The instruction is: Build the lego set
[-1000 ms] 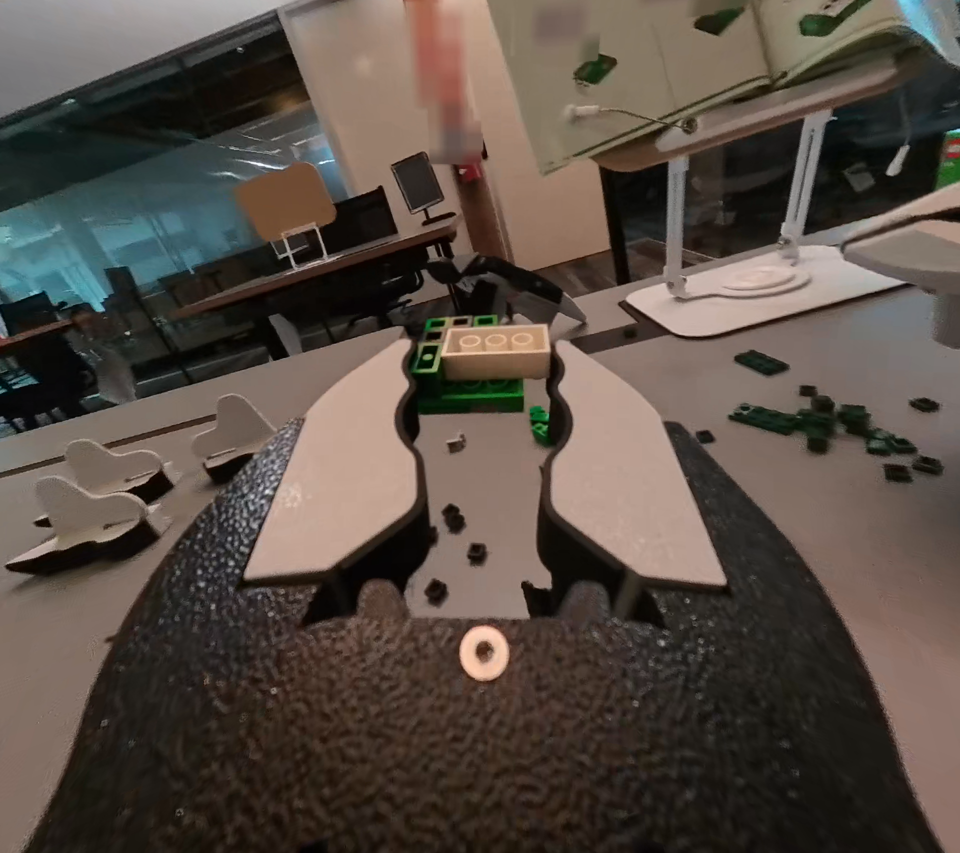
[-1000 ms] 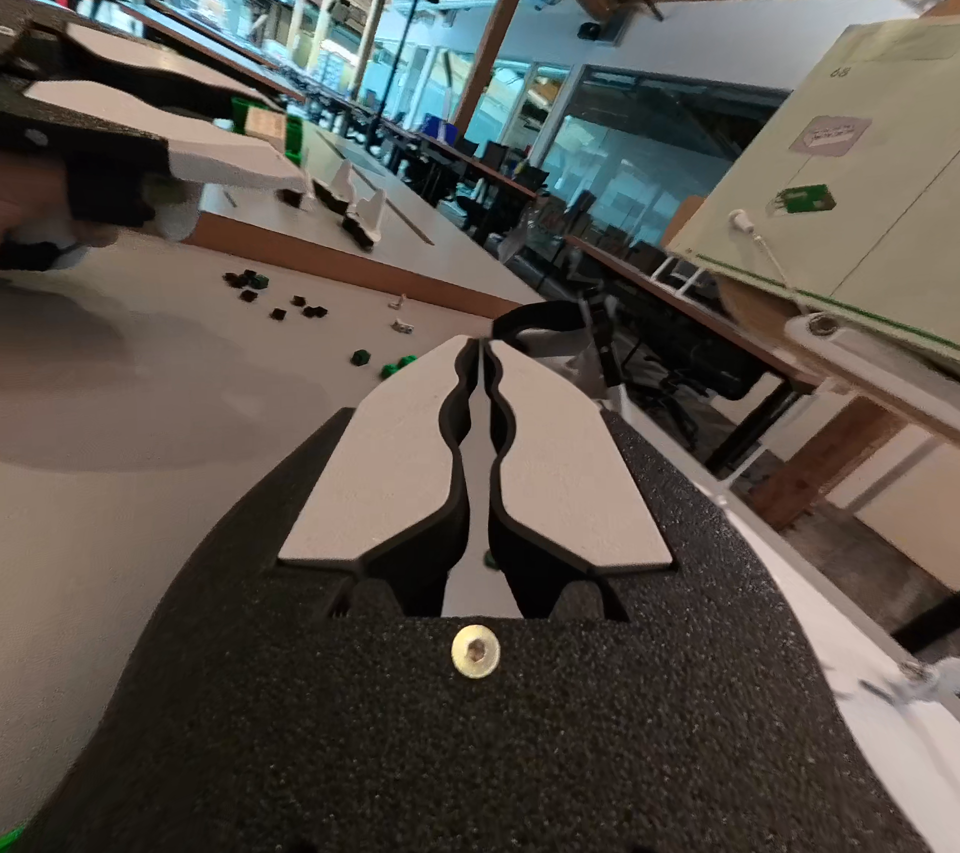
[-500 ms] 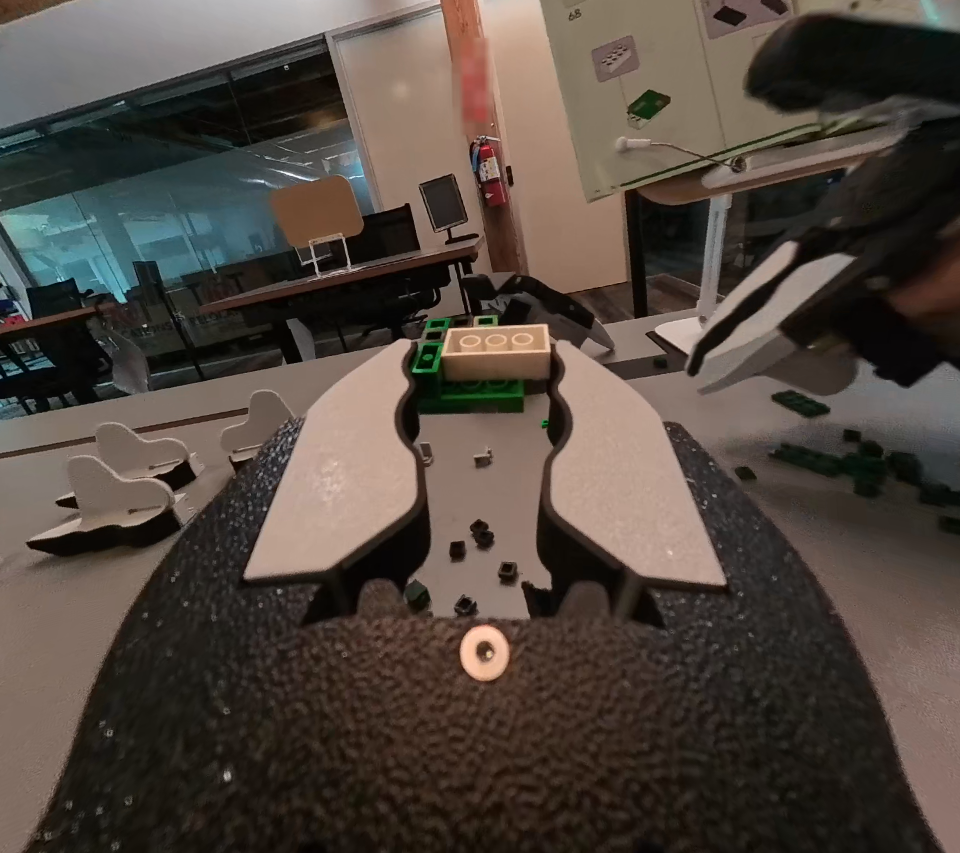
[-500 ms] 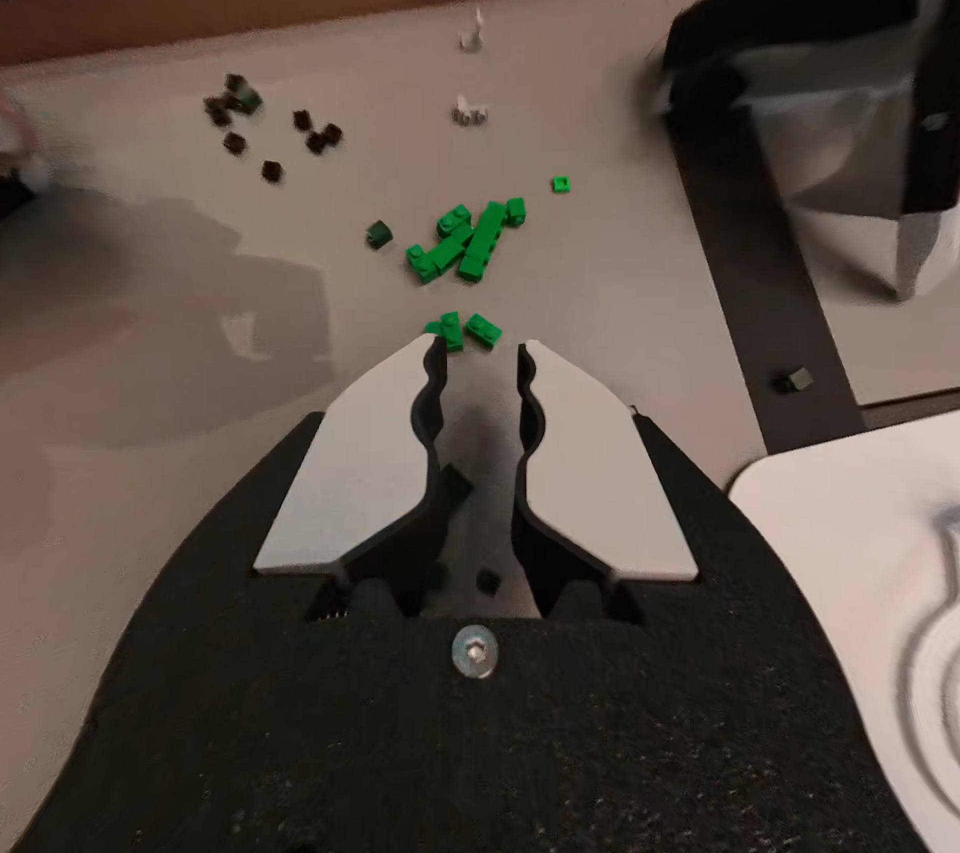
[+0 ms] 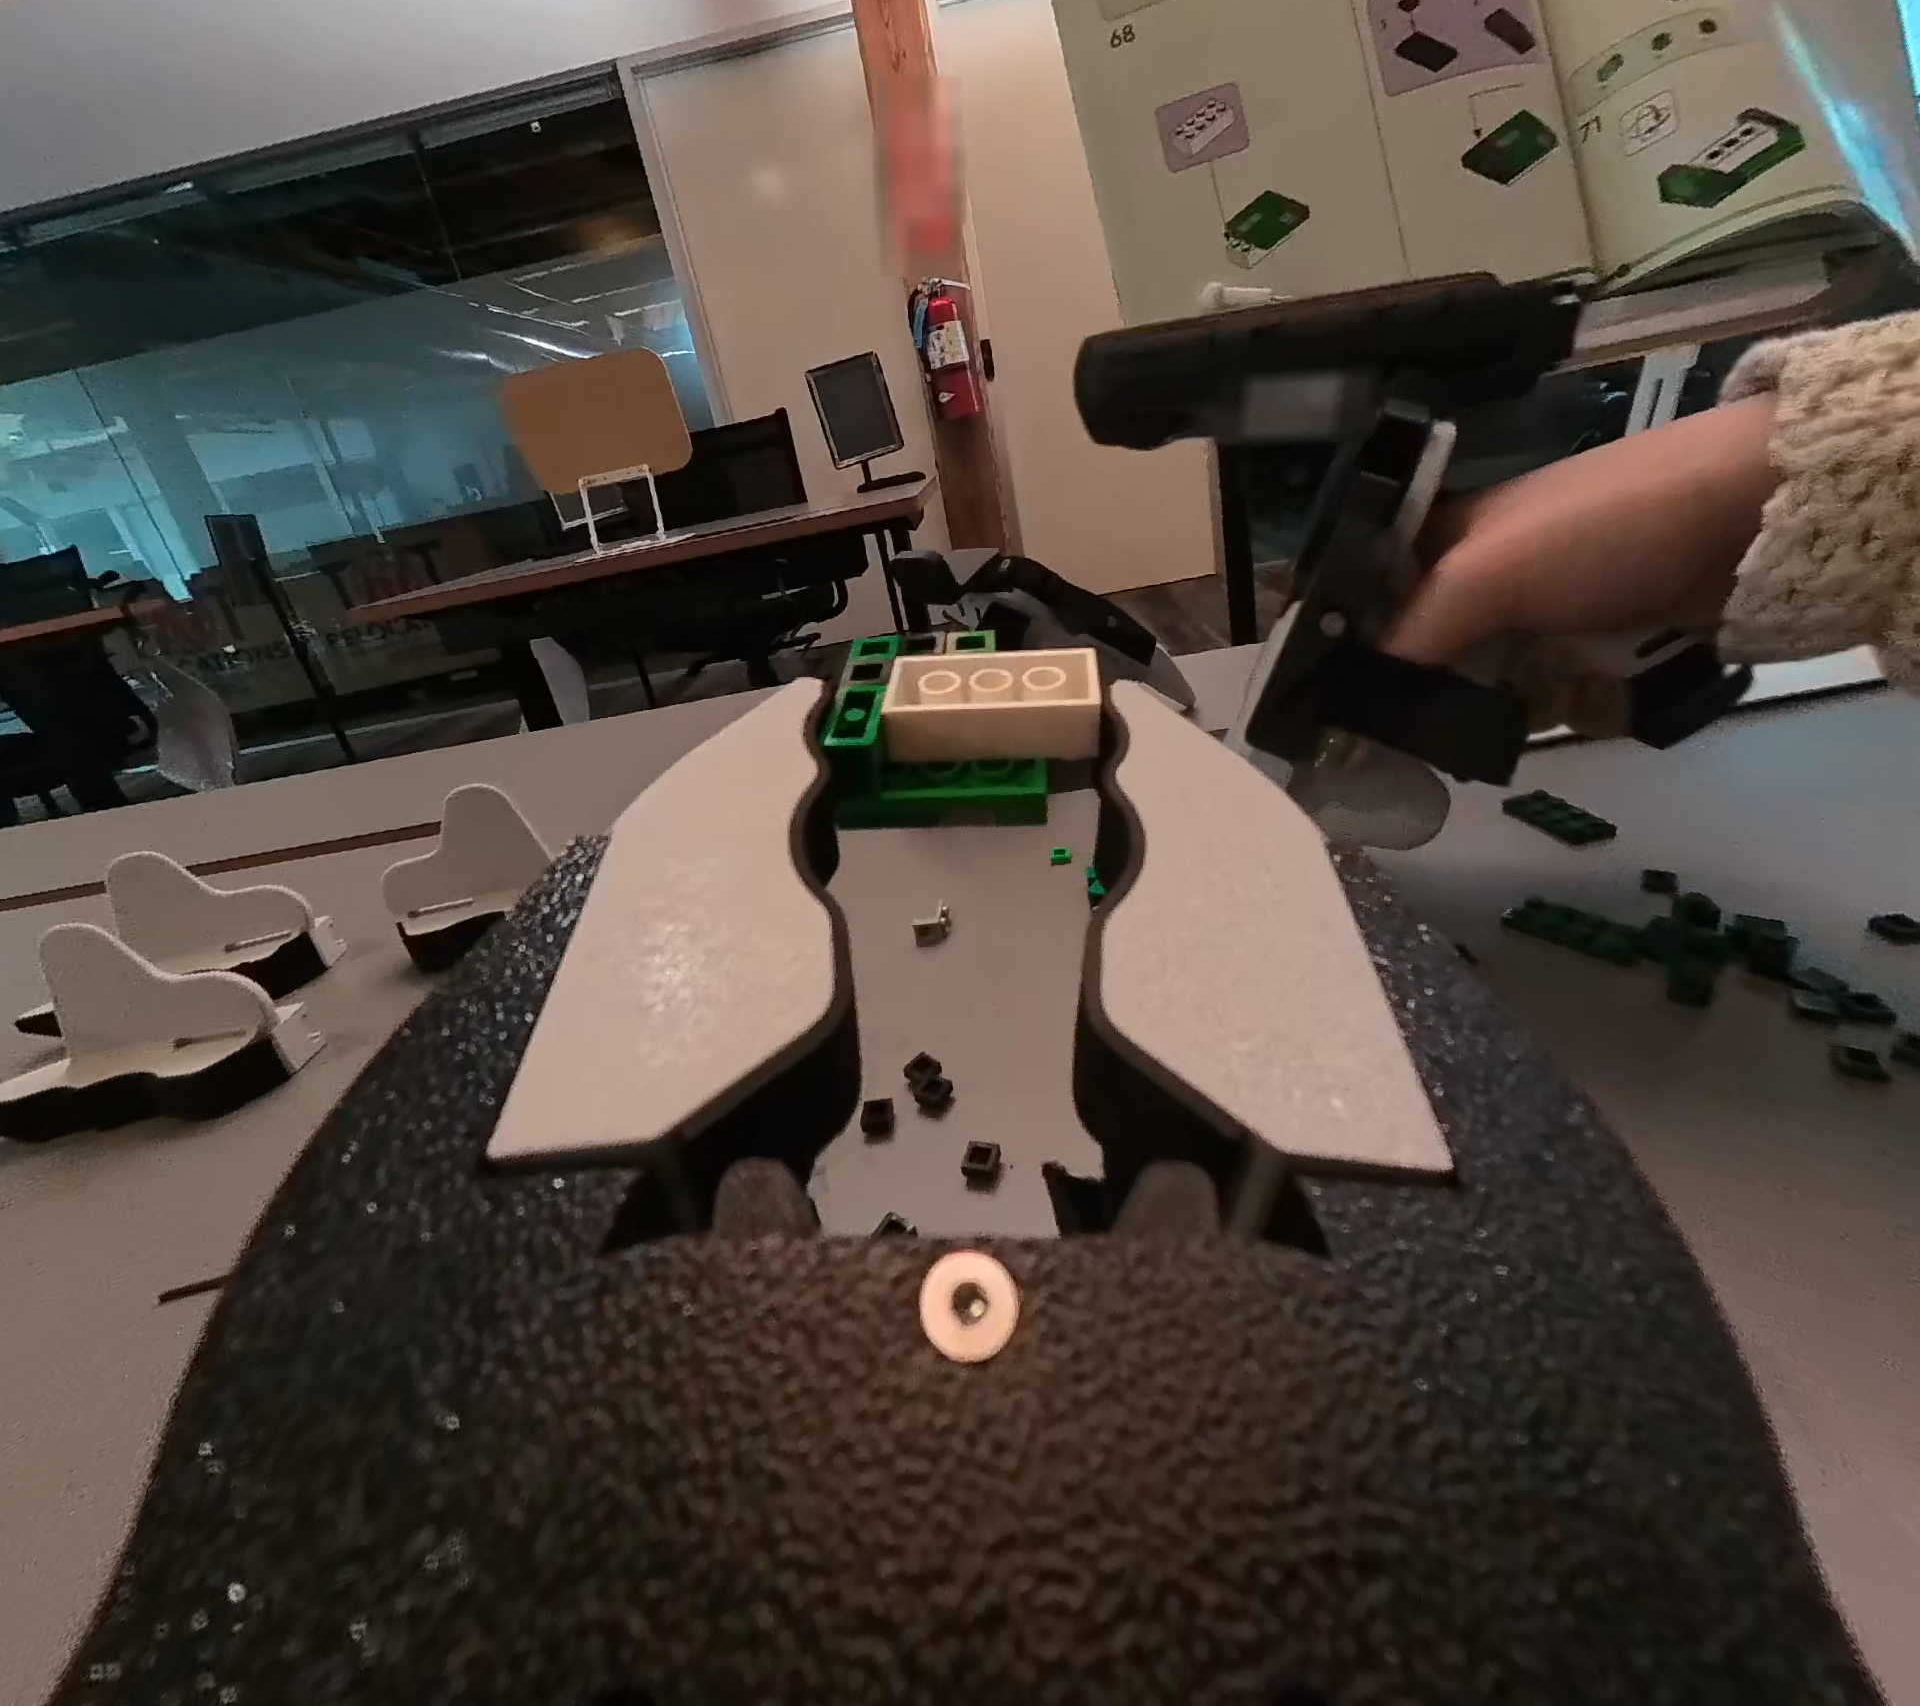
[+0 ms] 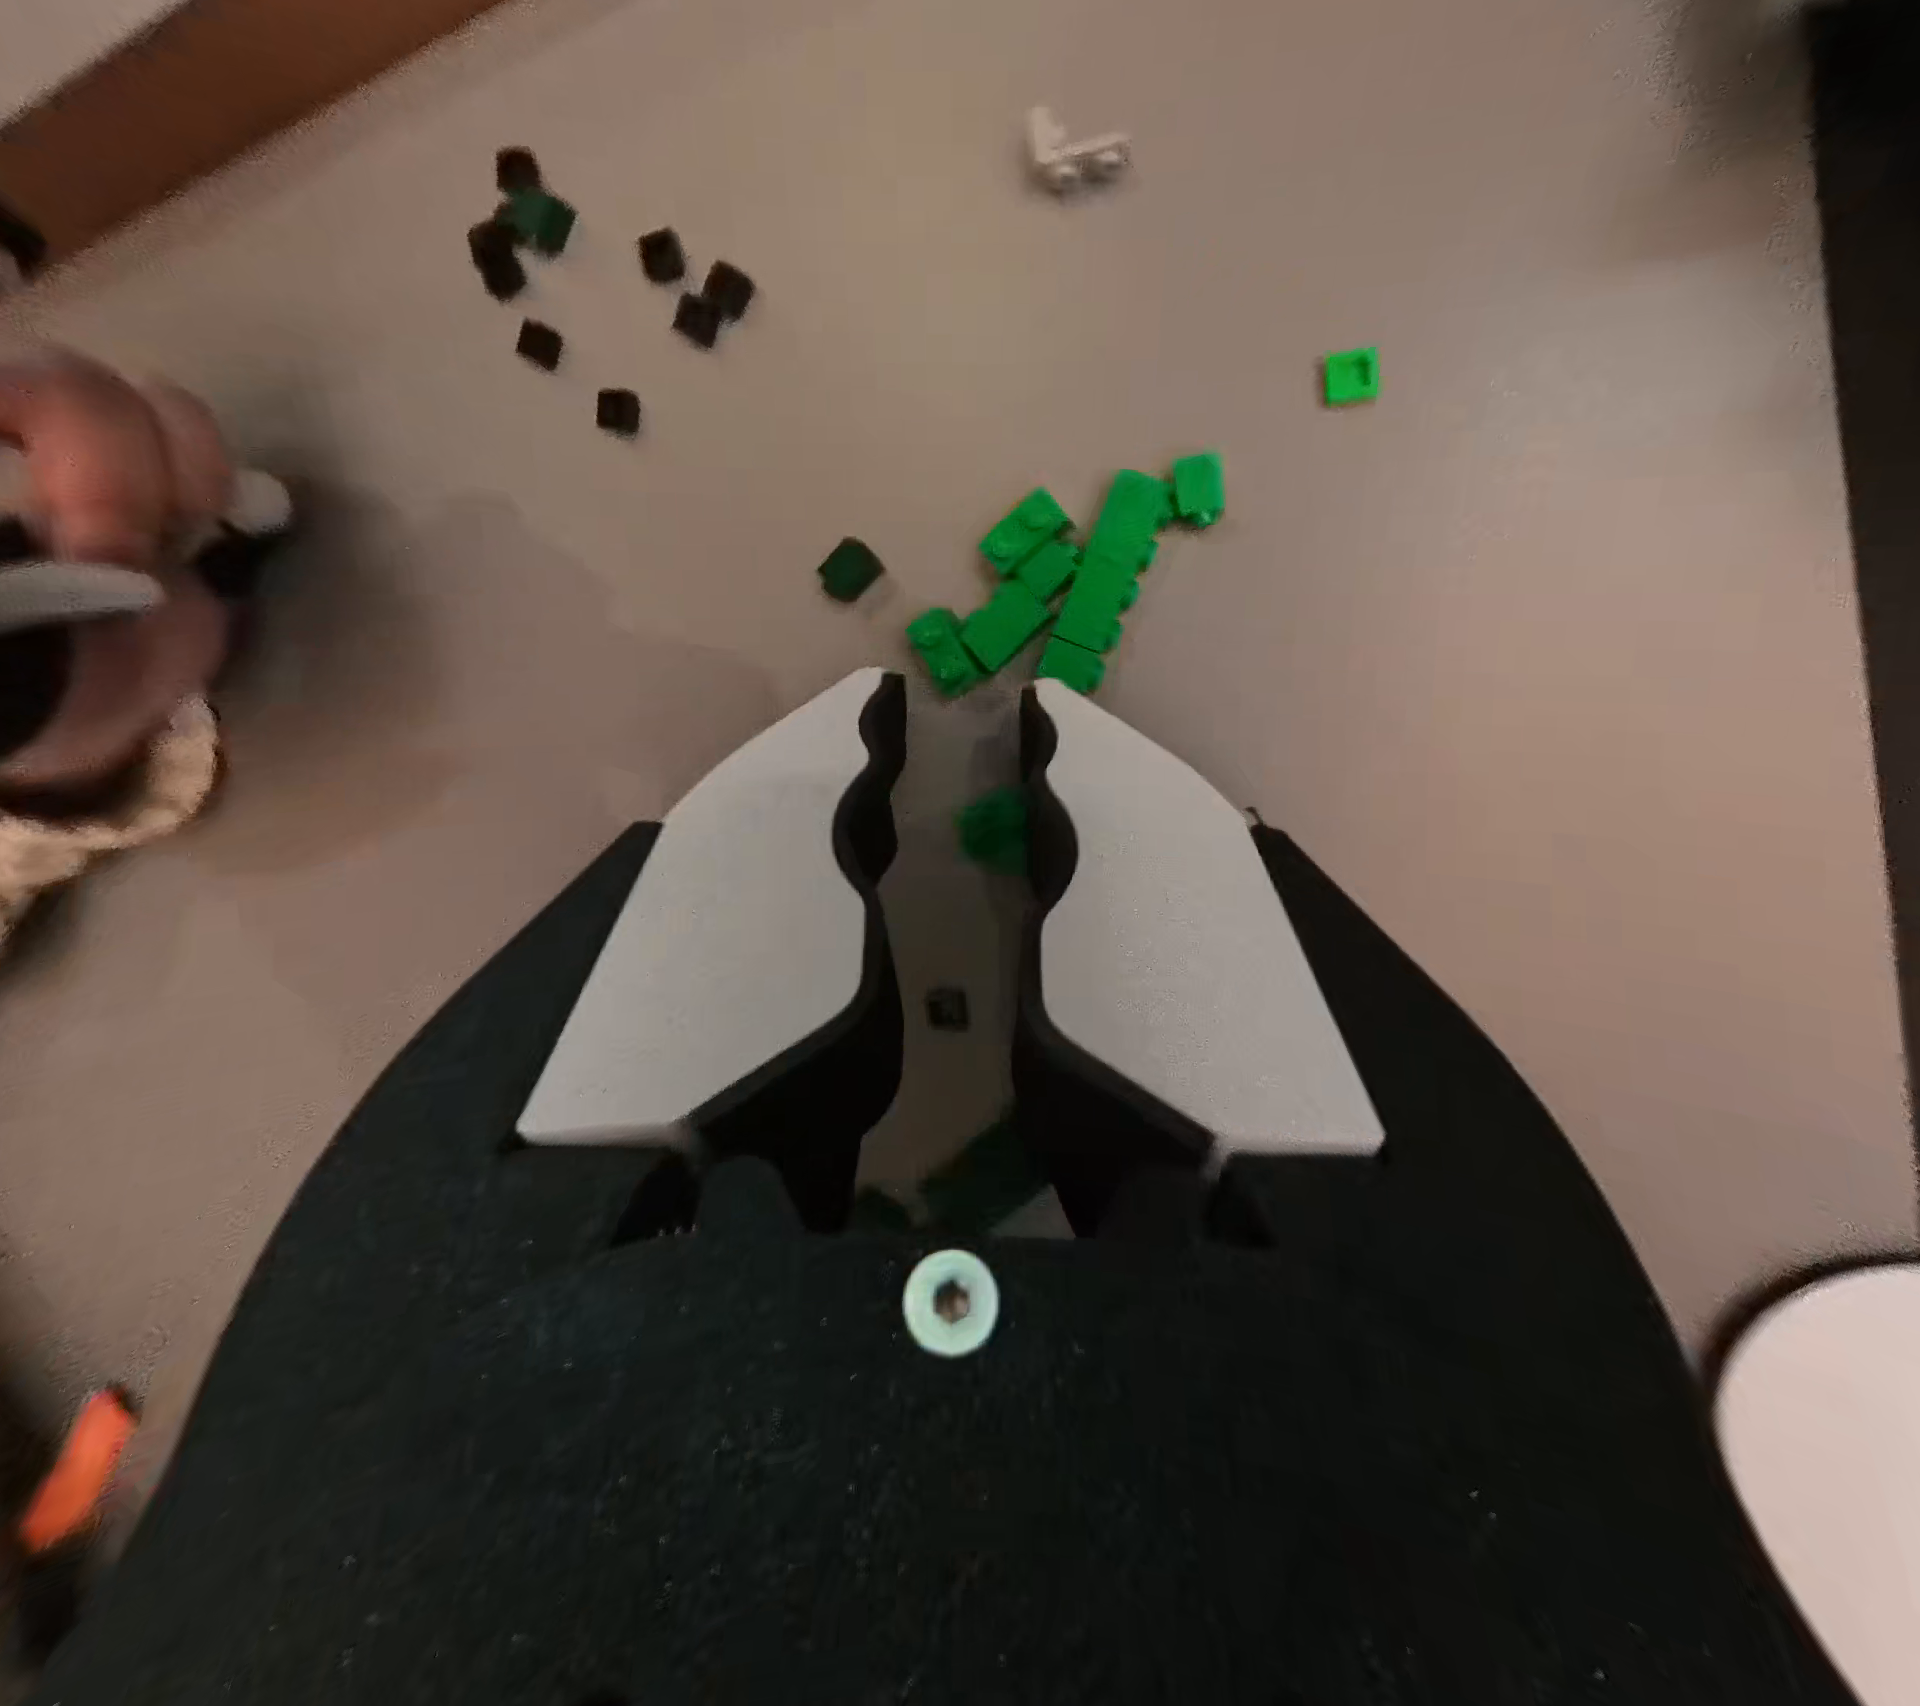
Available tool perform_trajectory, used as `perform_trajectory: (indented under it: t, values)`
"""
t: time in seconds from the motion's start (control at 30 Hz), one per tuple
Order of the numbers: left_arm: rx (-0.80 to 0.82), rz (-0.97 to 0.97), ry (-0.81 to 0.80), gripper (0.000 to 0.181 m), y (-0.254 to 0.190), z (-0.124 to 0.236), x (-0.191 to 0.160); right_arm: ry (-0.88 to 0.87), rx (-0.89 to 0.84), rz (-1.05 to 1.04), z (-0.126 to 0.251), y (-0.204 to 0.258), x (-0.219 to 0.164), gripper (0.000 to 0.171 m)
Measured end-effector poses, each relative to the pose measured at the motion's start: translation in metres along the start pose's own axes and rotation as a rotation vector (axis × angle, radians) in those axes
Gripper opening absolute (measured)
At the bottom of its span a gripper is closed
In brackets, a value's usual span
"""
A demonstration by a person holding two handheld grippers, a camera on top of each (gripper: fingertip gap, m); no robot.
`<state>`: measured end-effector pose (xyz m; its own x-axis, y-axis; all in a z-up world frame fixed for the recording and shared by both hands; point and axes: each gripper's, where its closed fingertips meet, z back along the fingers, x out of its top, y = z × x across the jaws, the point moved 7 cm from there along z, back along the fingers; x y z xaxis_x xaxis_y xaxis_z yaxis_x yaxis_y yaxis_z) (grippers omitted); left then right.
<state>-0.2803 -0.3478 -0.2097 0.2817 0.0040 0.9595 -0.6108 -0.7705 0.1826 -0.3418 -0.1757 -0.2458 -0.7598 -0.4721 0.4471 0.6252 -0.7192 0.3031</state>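
Observation:
My left gripper (image 5: 961,711) is shut on a small lego assembly (image 5: 940,783), green bricks with a white brick (image 5: 992,706) on top, and holds it above the grey table (image 5: 1558,1189). My right gripper (image 6: 961,685) points down at the table, slightly open and empty. Its tips hover just before a pile of bright green pieces (image 6: 1070,586). One green piece (image 6: 992,825) lies on the table under the gap between its fingers. The right gripper also shows in the left wrist view (image 5: 1351,617), held in a hand to the right of the assembly.
An open instruction booklet (image 5: 1455,77) sits on a stand at the back right. Dark green pieces (image 5: 1662,939), small black pieces (image 6: 665,285) and white bits (image 6: 1070,150) lie loose. Spare white finger parts (image 5: 187,929) stand at left. A white stand base (image 6: 1829,1448) is near right.
My right gripper has swung from facing across the room down to the table, opened slightly and come closer to the green pile. My left gripper still holds the assembly.

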Motion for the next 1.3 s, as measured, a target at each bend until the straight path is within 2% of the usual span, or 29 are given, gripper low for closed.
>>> perform_trajectory:
  t: [0.17, 0.43, 0.57, 0.67, 0.83, 1.03, 1.3]
  values:
    - [-0.006, 0.009, 0.0, 0.046, 0.0, 0.0, 0.0, 0.076, -0.073, 0.245, -0.003, 0.007, -0.001, 0.02]
    - [-0.015, 0.013, 0.002, 0.046, -0.001, 0.0, 0.0, 0.176, -0.117, 0.397, -0.014, 0.007, -0.001, 0.016]
    - [-0.02, 0.015, 0.004, 0.046, -0.002, -0.001, 0.0, 0.157, -0.138, 0.437, -0.018, 0.005, 0.0, 0.016]
    - [-0.028, 0.016, 0.012, 0.046, -0.002, -0.001, -0.001, 0.142, -0.156, 0.471, -0.017, 0.007, -0.002, 0.0]
    - [-0.032, 0.016, 0.032, 0.046, -0.002, -0.002, -0.003, 0.082, -0.214, 0.586, -0.01, 0.015, -0.008, 0.0]
    - [-0.028, 0.02, 0.026, 0.046, -0.002, -0.001, -0.002, 0.081, -0.217, 0.77, -0.013, 0.018, -0.005, 0.023]
    - [-0.039, 0.017, 0.028, 0.046, -0.003, -0.002, -0.002, 0.258, -0.222, 0.894, -0.024, 0.02, 0.014, 0.022]
